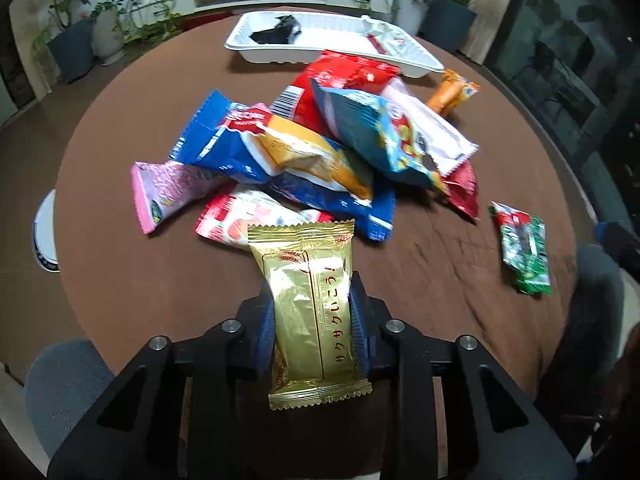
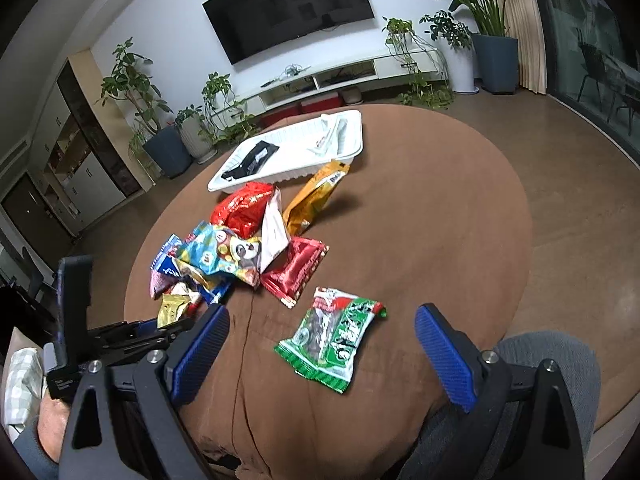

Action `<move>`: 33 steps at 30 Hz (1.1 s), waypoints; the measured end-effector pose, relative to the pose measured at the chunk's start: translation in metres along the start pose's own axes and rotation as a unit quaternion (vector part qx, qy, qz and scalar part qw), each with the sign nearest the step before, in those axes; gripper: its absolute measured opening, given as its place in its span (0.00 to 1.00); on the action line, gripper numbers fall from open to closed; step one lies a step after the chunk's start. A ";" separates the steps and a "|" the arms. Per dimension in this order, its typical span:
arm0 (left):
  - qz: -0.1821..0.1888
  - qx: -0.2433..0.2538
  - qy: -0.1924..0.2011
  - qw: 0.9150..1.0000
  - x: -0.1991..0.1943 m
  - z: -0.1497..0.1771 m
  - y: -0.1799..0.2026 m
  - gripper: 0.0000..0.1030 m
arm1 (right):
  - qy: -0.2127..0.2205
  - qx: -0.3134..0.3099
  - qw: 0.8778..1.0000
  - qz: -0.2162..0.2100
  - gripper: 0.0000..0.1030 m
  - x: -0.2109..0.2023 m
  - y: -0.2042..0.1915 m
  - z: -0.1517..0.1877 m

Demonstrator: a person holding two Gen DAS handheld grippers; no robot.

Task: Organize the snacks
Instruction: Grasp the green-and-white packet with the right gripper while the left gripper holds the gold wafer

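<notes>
My left gripper [image 1: 312, 312] is shut on a gold snack packet [image 1: 312, 300] and holds it above the near side of the round brown table [image 1: 120, 272]. A pile of snack packets [image 1: 304, 148] lies at the table's middle. A white tray [image 1: 320, 46] at the far edge holds a black packet [image 1: 280, 32] and a white packet [image 1: 386, 38]. My right gripper [image 2: 322, 344] is open just above a green packet [image 2: 332, 340] near the front edge. The pile [image 2: 240, 248], the tray [image 2: 348, 144] and the gold packet [image 2: 172, 308] also show in the right wrist view.
An orange packet [image 1: 452, 94] lies beside the tray. The green packet [image 1: 524, 248] lies apart at the right. A grey chair [image 2: 552, 364] stands at the table's near edge. A TV console and potted plants stand beyond the table.
</notes>
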State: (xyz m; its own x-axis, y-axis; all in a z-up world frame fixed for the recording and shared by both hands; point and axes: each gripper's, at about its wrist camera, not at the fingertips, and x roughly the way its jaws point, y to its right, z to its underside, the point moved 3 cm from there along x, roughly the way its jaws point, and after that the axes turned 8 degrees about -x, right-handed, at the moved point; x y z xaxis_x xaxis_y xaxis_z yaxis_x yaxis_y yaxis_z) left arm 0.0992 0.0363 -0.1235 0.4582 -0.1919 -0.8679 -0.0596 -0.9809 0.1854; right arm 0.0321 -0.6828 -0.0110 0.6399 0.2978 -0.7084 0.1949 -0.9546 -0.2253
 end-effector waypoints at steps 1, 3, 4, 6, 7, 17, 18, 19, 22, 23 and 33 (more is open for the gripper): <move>0.007 0.001 0.000 1.000 -0.001 0.001 0.001 0.29 | -0.003 0.000 1.000 0.002 0.94 0.001 0.001 0.001; 0.020 0.005 0.004 1.000 -0.005 0.003 0.003 0.29 | -0.014 0.004 1.000 0.006 0.94 0.004 0.003 0.004; 0.026 0.005 0.006 1.000 -0.007 0.004 0.004 0.29 | -0.017 0.007 1.000 0.007 0.94 0.005 0.003 0.005; 0.044 0.005 0.012 0.999 -0.012 0.004 0.005 0.29 | -0.029 0.014 0.999 0.014 0.94 0.010 0.006 0.008; 0.056 0.005 0.014 0.998 -0.015 0.004 0.006 0.29 | -0.037 0.016 0.999 0.018 0.94 0.014 0.007 0.009; 0.122 0.001 0.013 0.992 -0.026 0.023 0.007 0.29 | -0.100 -0.015 0.994 0.035 0.84 0.055 -0.008 0.021; 0.125 0.000 0.012 0.992 -0.026 0.024 0.007 0.29 | -0.103 -0.018 0.994 0.035 0.84 0.059 -0.010 0.020; 0.129 -0.001 0.012 0.992 -0.026 0.024 0.008 0.29 | -0.104 -0.020 0.994 0.034 0.83 0.062 -0.011 0.020; 0.134 0.000 0.015 0.991 -0.028 0.024 0.007 0.29 | -0.106 -0.026 0.993 0.040 0.81 0.069 -0.014 0.016; 0.136 -0.002 0.016 0.991 -0.028 0.024 0.006 0.29 | -0.106 -0.030 0.993 0.044 0.80 0.071 -0.015 0.016; 0.142 -0.006 0.014 0.990 -0.027 0.026 0.001 0.29 | -0.108 -0.095 0.986 0.089 0.59 0.072 -0.020 0.020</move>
State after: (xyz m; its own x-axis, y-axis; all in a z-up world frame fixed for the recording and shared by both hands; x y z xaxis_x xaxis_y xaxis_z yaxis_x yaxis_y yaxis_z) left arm 0.0637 0.0394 -0.1116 0.4497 -0.4582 -0.7667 -0.1784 -0.8872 0.4256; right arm 0.0593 -0.6418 -0.0708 0.5064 0.1009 -0.8564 0.2427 -0.9697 0.0293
